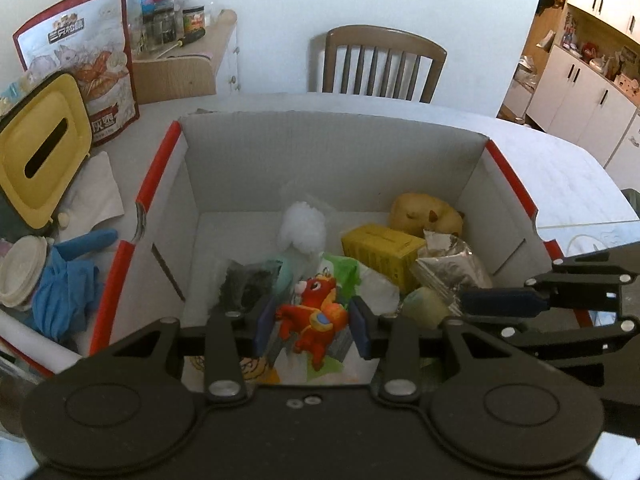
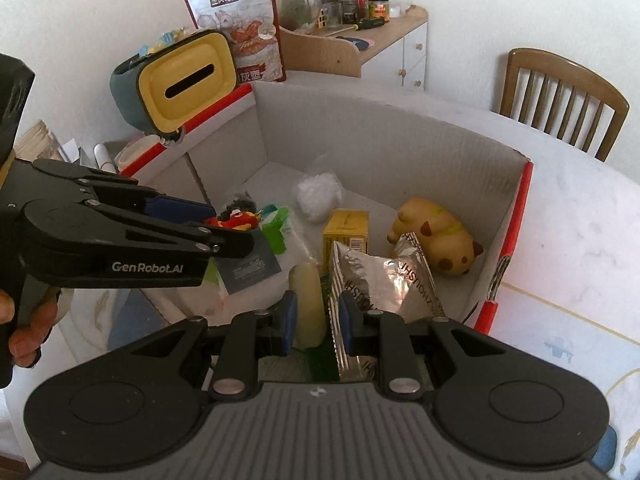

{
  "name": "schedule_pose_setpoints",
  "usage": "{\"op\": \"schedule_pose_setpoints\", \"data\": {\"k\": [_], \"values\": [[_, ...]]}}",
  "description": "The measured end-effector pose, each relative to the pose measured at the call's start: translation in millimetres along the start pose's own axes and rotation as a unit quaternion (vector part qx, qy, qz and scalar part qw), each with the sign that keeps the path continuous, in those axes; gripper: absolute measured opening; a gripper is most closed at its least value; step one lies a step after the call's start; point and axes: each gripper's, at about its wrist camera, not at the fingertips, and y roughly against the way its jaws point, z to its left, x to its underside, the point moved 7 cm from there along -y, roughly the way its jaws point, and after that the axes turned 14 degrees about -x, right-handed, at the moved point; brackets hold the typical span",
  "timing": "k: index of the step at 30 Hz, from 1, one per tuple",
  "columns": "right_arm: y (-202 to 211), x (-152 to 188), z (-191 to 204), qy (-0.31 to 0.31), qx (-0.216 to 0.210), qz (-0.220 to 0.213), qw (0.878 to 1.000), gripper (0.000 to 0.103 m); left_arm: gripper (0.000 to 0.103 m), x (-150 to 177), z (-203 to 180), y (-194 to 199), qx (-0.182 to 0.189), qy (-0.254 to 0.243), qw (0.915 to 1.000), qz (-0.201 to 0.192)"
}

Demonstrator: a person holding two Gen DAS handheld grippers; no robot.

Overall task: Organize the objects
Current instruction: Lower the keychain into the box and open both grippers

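An open cardboard box (image 1: 156, 172) with red edges holds a yellow carton (image 1: 380, 252), a tan dog toy (image 1: 424, 214), a white fluffy ball (image 1: 302, 228) and a silver foil bag (image 1: 452, 268). My left gripper (image 1: 312, 326) is low inside the box, shut on a red dragon plush (image 1: 312, 316). The right wrist view shows it side-on (image 2: 228, 228) with the plush (image 2: 236, 218) at its tips. My right gripper (image 2: 318, 322) is narrowly closed around a pale yellow roll (image 2: 308, 300). The foil bag (image 2: 384, 280) presses against its right finger.
Left of the box stand a yellow-lidded tissue holder (image 1: 40, 152), a snack bag (image 1: 84, 52) and a blue cloth bundle (image 1: 68, 284). A wooden chair (image 1: 380, 60) is behind the white table (image 1: 560, 176). A person's hand (image 2: 28, 332) holds the left gripper's handle.
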Motion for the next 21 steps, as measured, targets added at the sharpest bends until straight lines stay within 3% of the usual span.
{"op": "schedule_pose_setpoints", "data": {"k": [9, 12, 14, 18, 21], "values": [[20, 3, 5, -0.010, -0.021, -0.011, 1.000, 0.023, 0.041, 6, 4, 6, -0.003, 0.025, 0.9995, 0.018], [31, 4, 4, -0.020, -0.027, -0.023, 0.999, 0.030, 0.045, 7, 3, 14, -0.003, 0.027, 0.9995, 0.013], [39, 5, 4, -0.024, -0.030, -0.032, 0.999, 0.032, 0.052, 7, 2, 22, -0.006, 0.028, 0.9996, 0.007], [60, 6, 4, -0.021, -0.032, -0.058, 0.998, 0.055, 0.068, 4, -1, 41, -0.011, 0.031, 0.9994, -0.012], [75, 5, 6, -0.017, -0.032, -0.073, 0.997, 0.057, 0.077, 1, -5, 56, -0.016, 0.028, 0.9990, -0.032]]}}
